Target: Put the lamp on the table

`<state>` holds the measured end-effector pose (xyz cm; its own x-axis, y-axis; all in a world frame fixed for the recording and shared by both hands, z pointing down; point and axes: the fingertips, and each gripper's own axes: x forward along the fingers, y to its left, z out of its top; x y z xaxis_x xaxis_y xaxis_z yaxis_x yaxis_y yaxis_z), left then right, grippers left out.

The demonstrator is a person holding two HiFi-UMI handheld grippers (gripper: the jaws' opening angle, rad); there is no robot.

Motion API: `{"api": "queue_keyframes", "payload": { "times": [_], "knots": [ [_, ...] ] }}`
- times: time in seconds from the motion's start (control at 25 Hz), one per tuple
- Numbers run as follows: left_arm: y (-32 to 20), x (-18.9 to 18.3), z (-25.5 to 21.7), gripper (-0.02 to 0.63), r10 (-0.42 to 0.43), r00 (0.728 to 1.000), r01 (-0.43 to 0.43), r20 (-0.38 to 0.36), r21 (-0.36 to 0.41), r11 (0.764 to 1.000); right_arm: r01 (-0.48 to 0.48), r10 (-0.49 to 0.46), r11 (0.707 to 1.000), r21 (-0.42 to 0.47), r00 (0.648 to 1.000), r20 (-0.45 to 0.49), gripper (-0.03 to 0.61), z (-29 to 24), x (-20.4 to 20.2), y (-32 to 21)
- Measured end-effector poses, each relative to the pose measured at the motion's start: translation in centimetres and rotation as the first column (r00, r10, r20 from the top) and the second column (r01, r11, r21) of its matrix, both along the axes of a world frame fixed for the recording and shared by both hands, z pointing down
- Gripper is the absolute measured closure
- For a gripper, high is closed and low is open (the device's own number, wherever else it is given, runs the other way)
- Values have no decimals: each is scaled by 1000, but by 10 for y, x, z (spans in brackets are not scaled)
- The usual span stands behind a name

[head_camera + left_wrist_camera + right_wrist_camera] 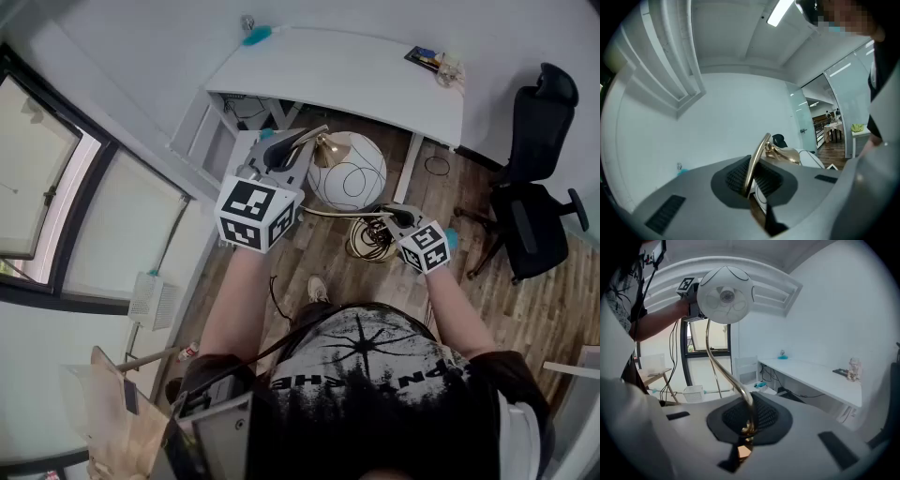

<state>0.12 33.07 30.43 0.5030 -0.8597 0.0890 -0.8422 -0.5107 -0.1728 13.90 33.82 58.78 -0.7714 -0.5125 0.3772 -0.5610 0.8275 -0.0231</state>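
Observation:
The lamp has a white globe shade (348, 172) with thin black lines, a curved gold stem (330, 212) and a gold ring base (370, 240). It hangs in the air in front of the white table (375, 75). My left gripper (292, 148) is shut on the stem near the gold fitting (783, 154), and the stem (755, 165) runs up between its pads. My right gripper (392, 217) is shut on the stem (723, 369) lower down, near the base. In the right gripper view the globe (725, 294) is high up, and the table (813, 375) lies to the right.
A black office chair (539, 173) stands right of the table. Small items (437, 62) lie on the table's far right corner and a teal object (255, 36) at its left end. Cables and white boxes sit under the table. Windows (56, 187) line the left wall.

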Motion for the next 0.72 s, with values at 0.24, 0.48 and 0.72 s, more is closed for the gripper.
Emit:
{"api": "queue_keyframes", "payload": {
  "times": [0.24,0.48,0.72],
  "knots": [
    [10,-8,3,594,1,1000,-1,-8,-9,1000,-1,1,1000,-3,1000,-3,560,1,-6,12],
    [19,-1,-1,594,7,1000,-7,-3,2,1000,-9,9,1000,2,1000,2,560,-2,0,18],
    [22,2,-8,594,5,1000,-5,-7,17,1000,-17,18,999,27,1000,-4,560,-10,5,14]
  ]
}}
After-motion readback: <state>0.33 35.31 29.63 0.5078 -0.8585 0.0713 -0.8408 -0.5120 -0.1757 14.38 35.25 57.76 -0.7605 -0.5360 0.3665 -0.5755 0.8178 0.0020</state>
